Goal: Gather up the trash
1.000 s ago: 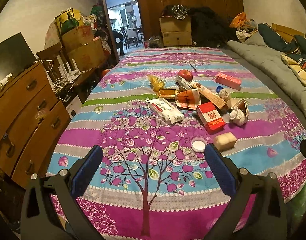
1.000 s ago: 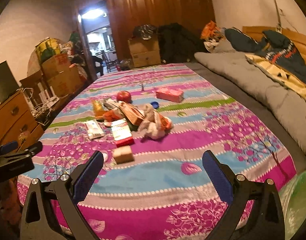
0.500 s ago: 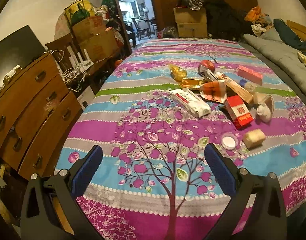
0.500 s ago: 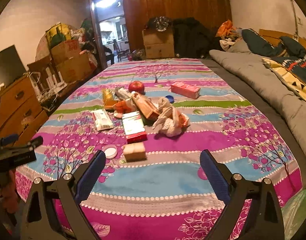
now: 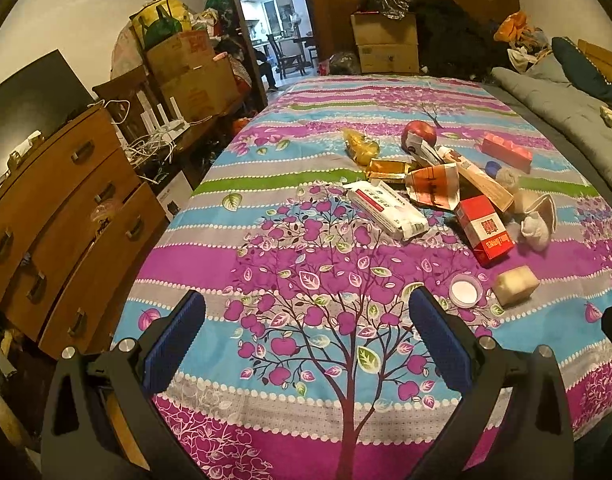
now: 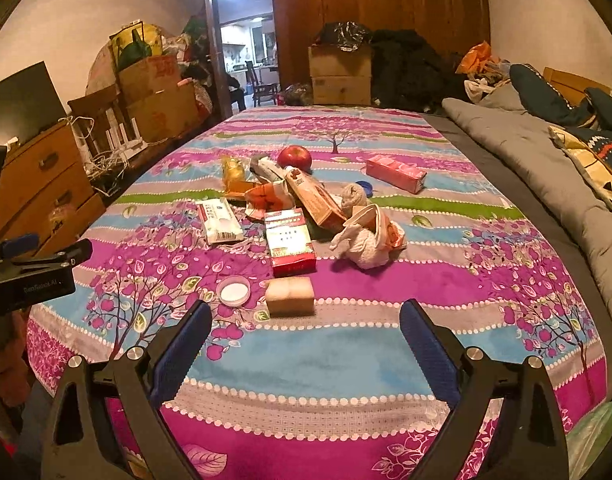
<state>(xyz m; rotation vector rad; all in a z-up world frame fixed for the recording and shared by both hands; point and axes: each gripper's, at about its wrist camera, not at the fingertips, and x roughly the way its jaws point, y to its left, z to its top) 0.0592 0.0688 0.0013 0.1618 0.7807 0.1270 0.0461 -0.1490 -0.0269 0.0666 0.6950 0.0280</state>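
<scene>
Spreading across the middle of the bed's patterned sheet (image 6: 345,364) is a loose heap of trash, and both grippers are held above the near edge, well apart from it. The left gripper (image 5: 306,334) is seen with its blue-padded jaws spread wide and nothing between them; the right gripper (image 6: 306,338) is likewise spread and empty. Nearest the near edge, a pale foam block (image 6: 290,295) is laid just beside a round white lid (image 6: 234,291). Behind these, a red and white box (image 6: 290,246) is set lengthwise, and a white wrapped packet (image 6: 220,226) is placed towards the left edge. To the right of the red box, crumpled white tissue (image 6: 363,246) is bunched against what may be a paper cup, though that part is poorly resolved. A long tan carton (image 6: 313,200) and an orange wrapper (image 6: 266,198) are piled further back, with a yellow wrapper (image 6: 232,170) and a red apple (image 6: 294,157) behind them. A pink carton (image 6: 395,174) is set apart towards the right edge, with a blue cap (image 6: 365,188) near it. Along the right edge a grey quilt (image 6: 545,168) is stretched, and a wooden dresser (image 5: 54,216) is stood off the left edge.
</scene>
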